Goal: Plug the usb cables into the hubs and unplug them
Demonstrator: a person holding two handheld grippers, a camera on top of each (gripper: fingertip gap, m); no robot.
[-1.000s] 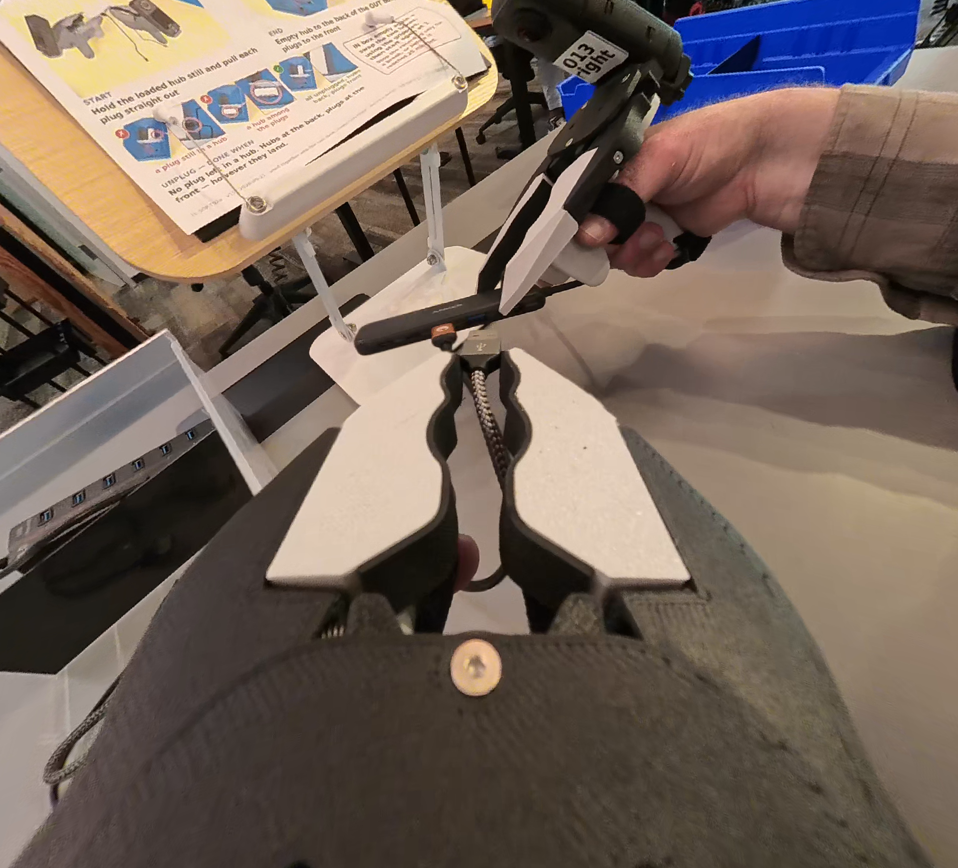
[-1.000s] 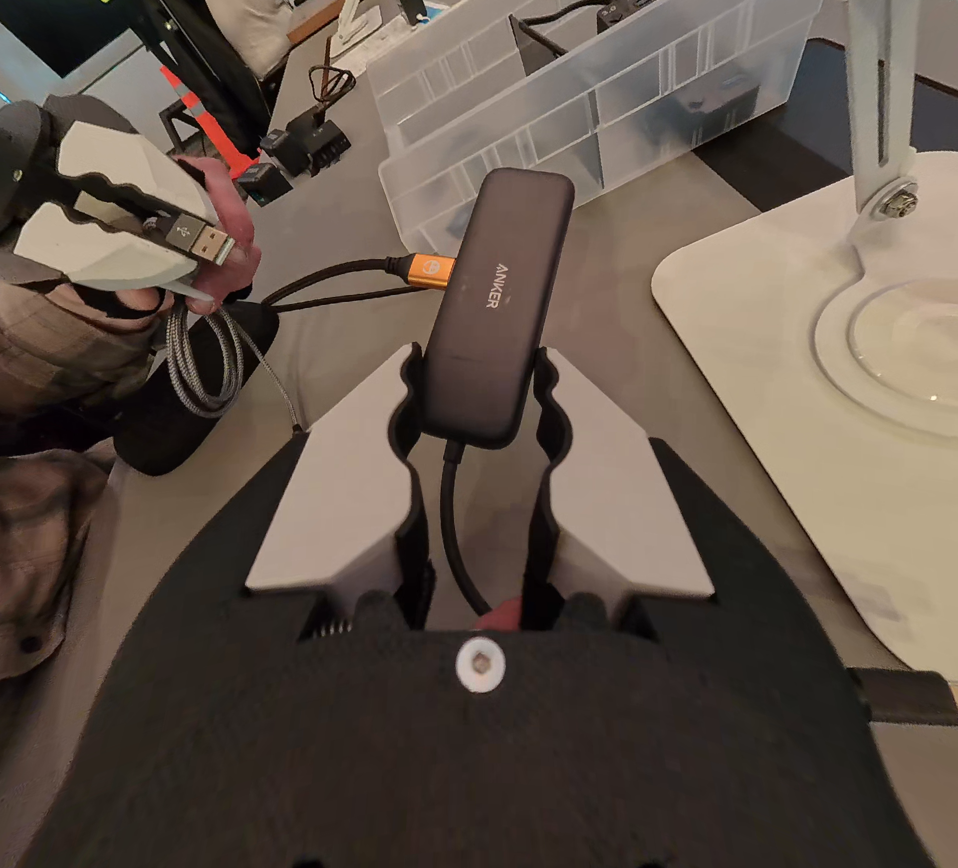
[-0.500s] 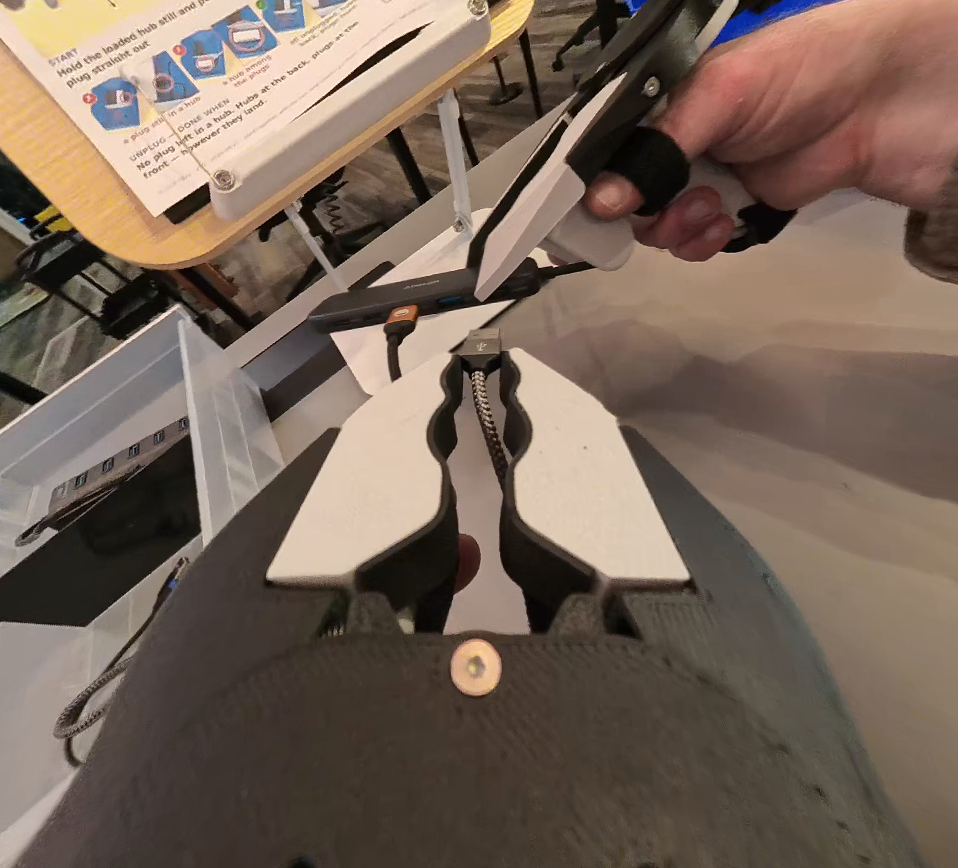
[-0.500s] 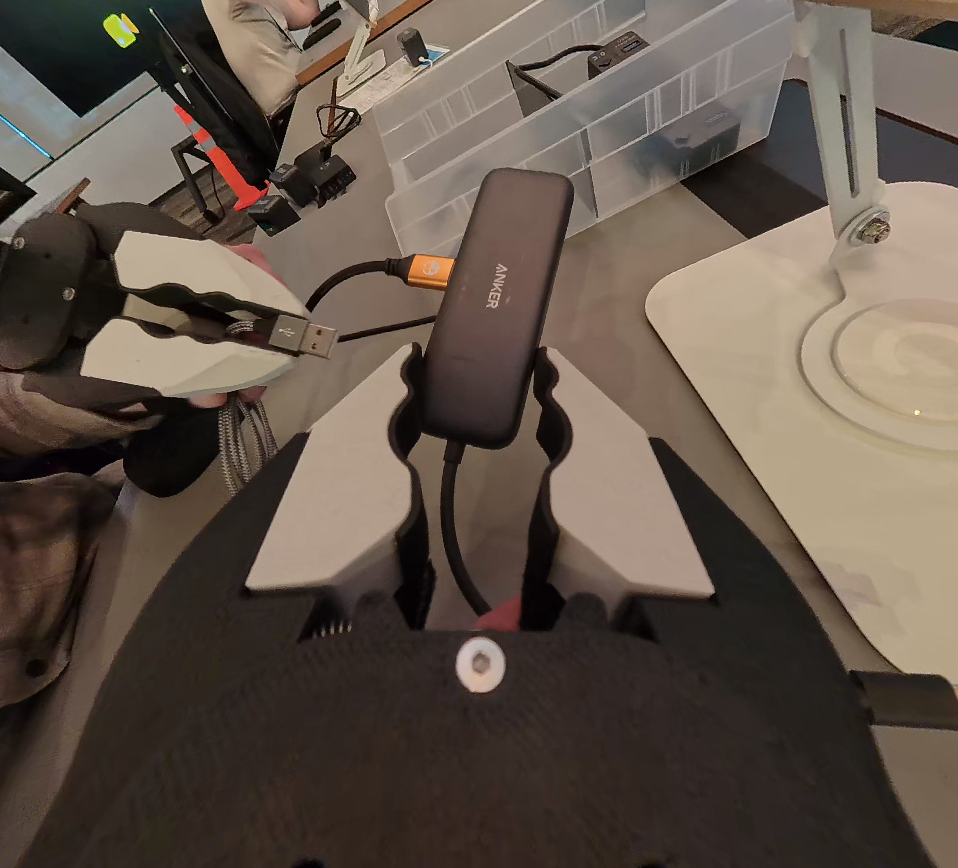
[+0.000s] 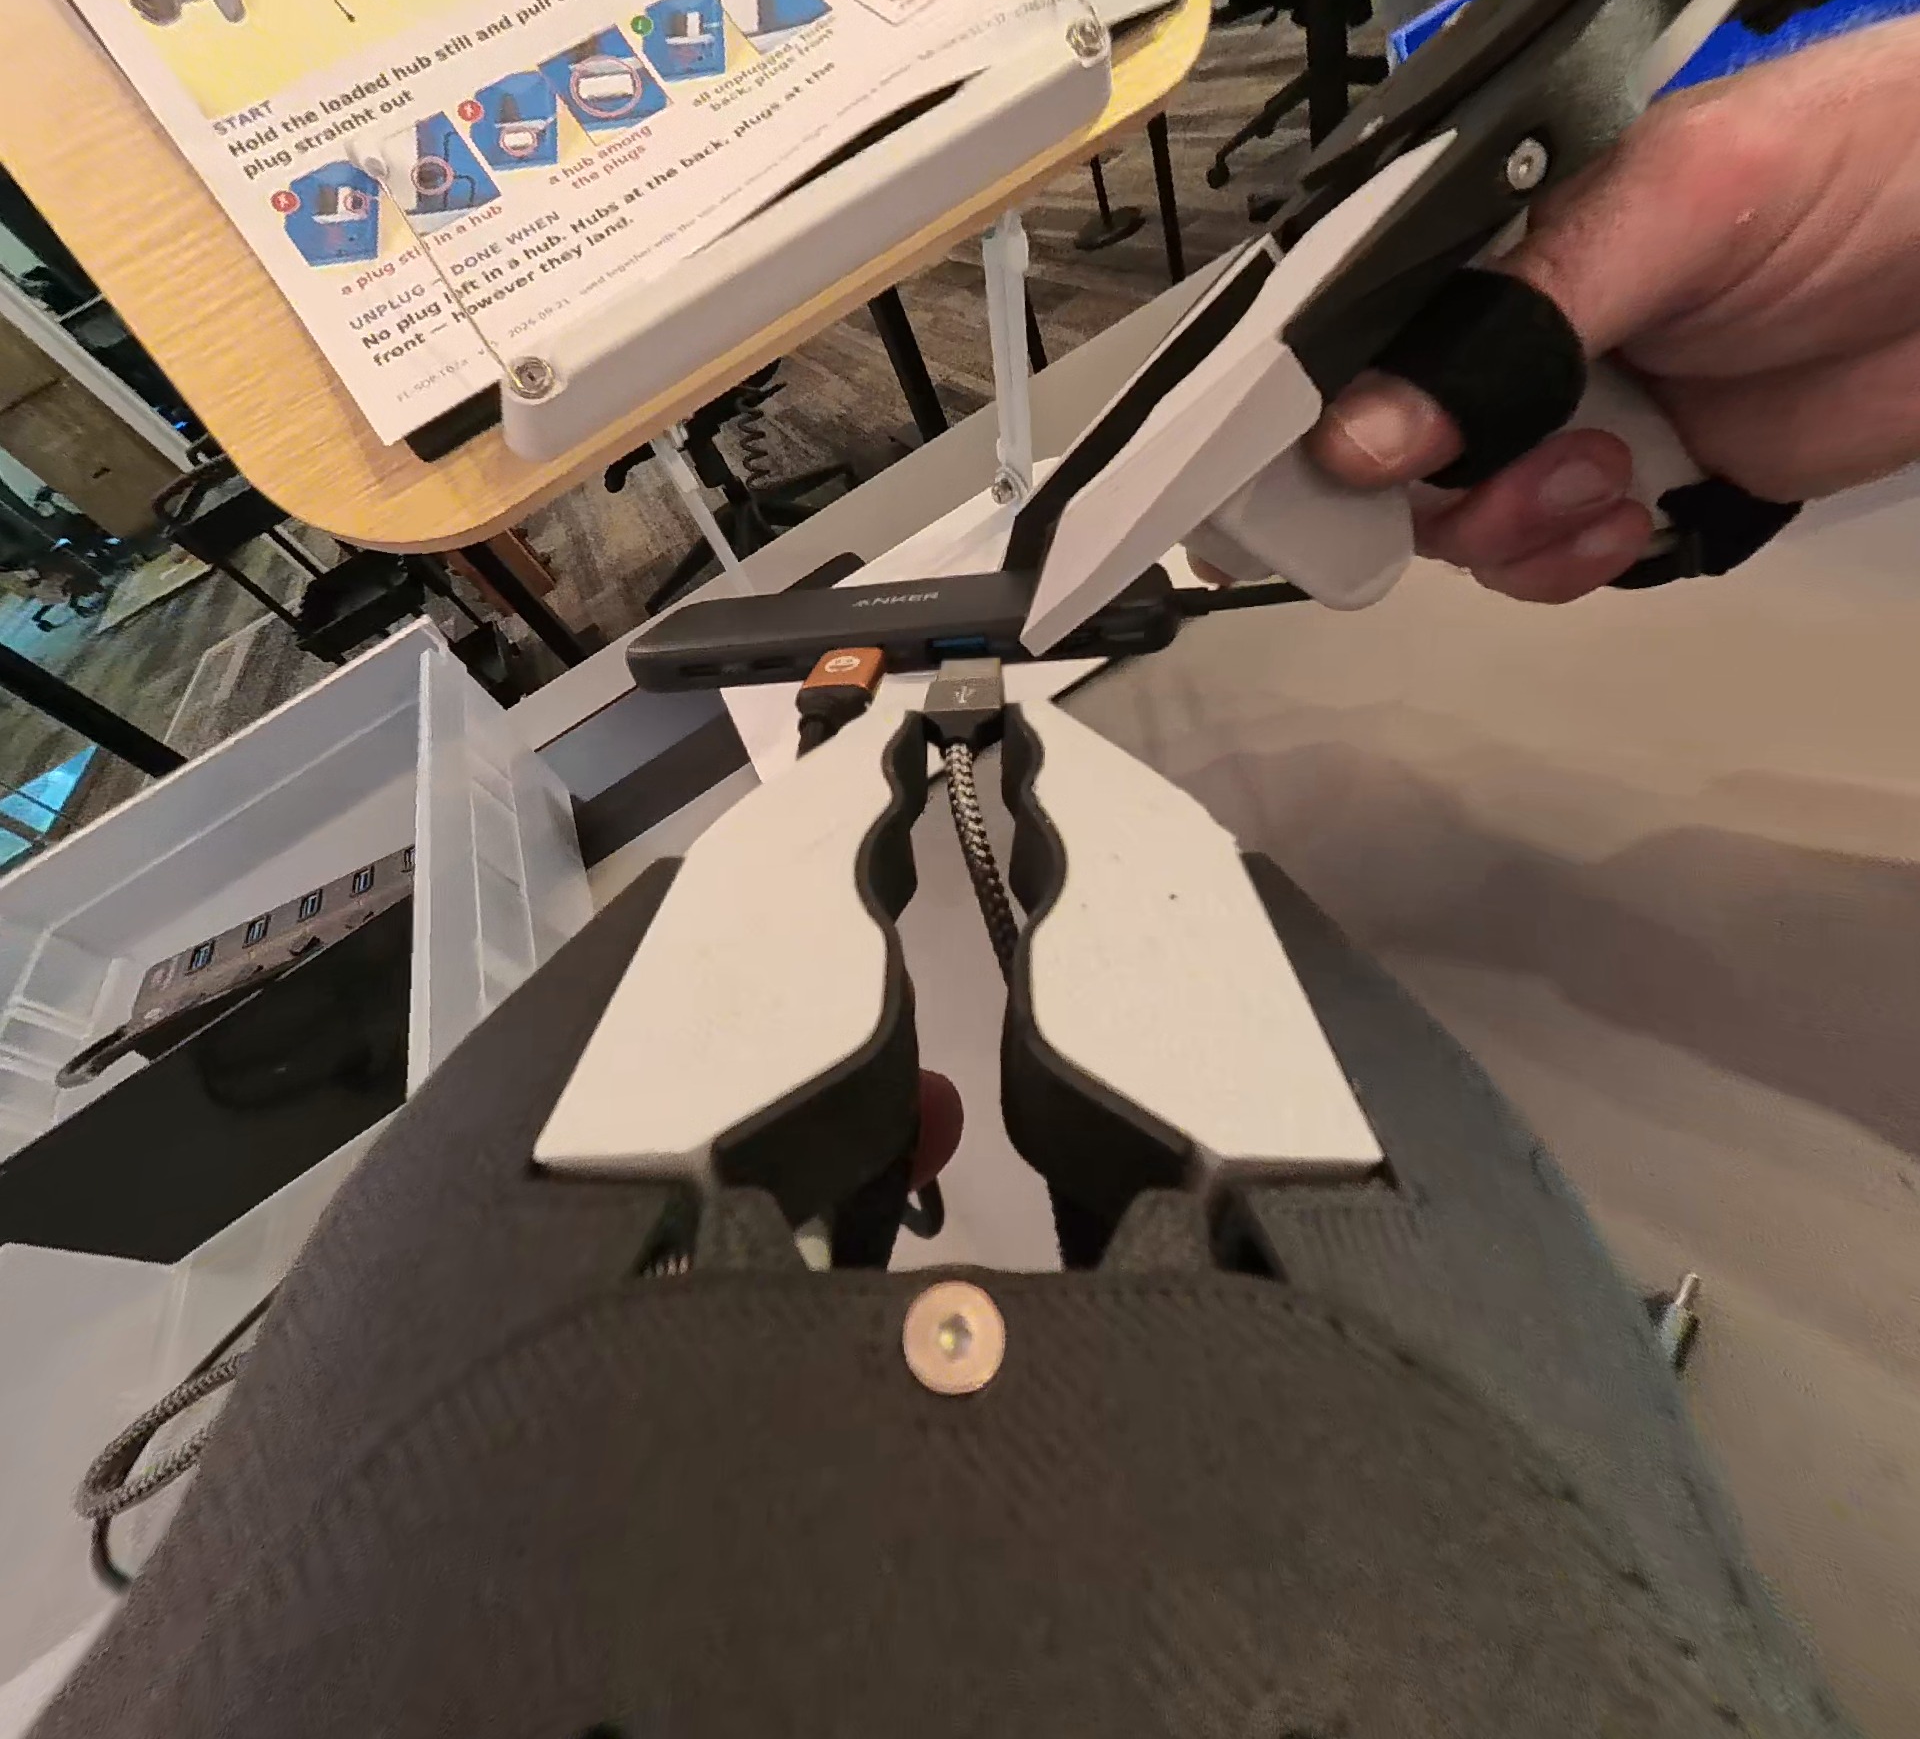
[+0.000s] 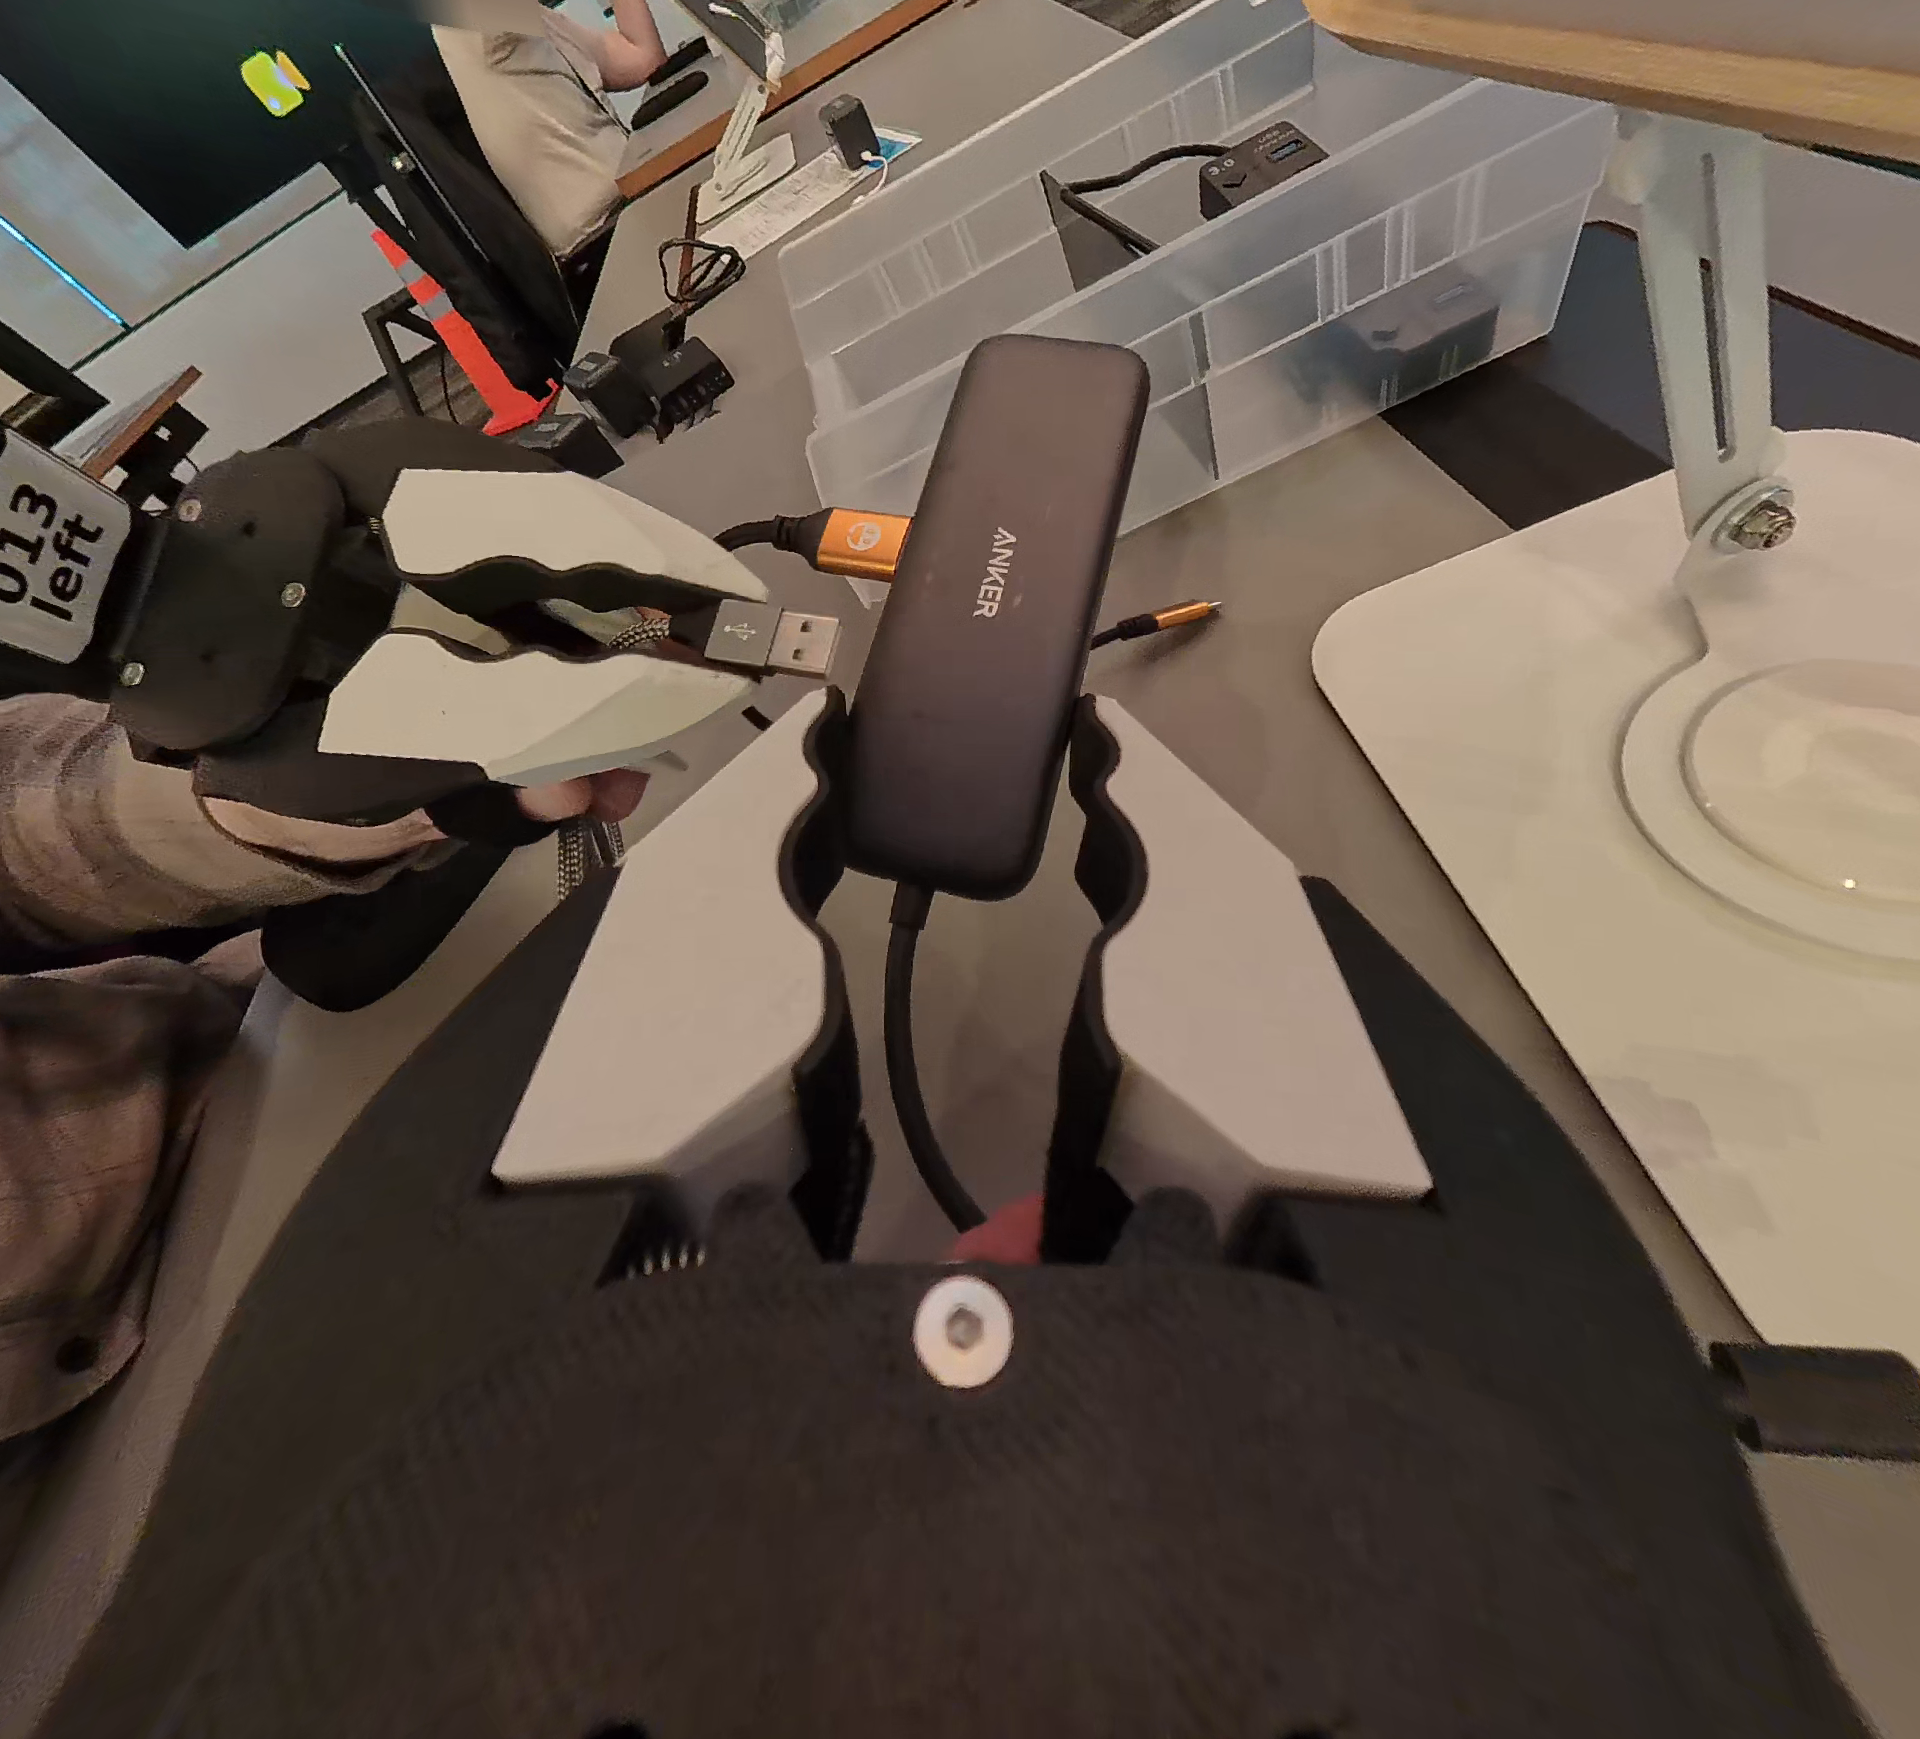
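Note:
My right gripper is shut on a slim dark grey hub and holds it above the table; it also shows in the left wrist view. An orange-collared plug sits in the hub's side. My left gripper is shut on a silver USB-A plug with a braided cable. The plug's tip is just short of a blue port on the hub's side, beside the orange plug. The left gripper shows in the right wrist view.
A clear divided bin with another hub stands beyond. A second bin holds a multi-port hub. A white stand base carries a wooden instruction board. A loose orange-tipped cable end lies on the table.
My left gripper has brought the silver plug forward toward the hub's side, from well apart to nearly touching the blue port. The right gripper keeps holding the hub.

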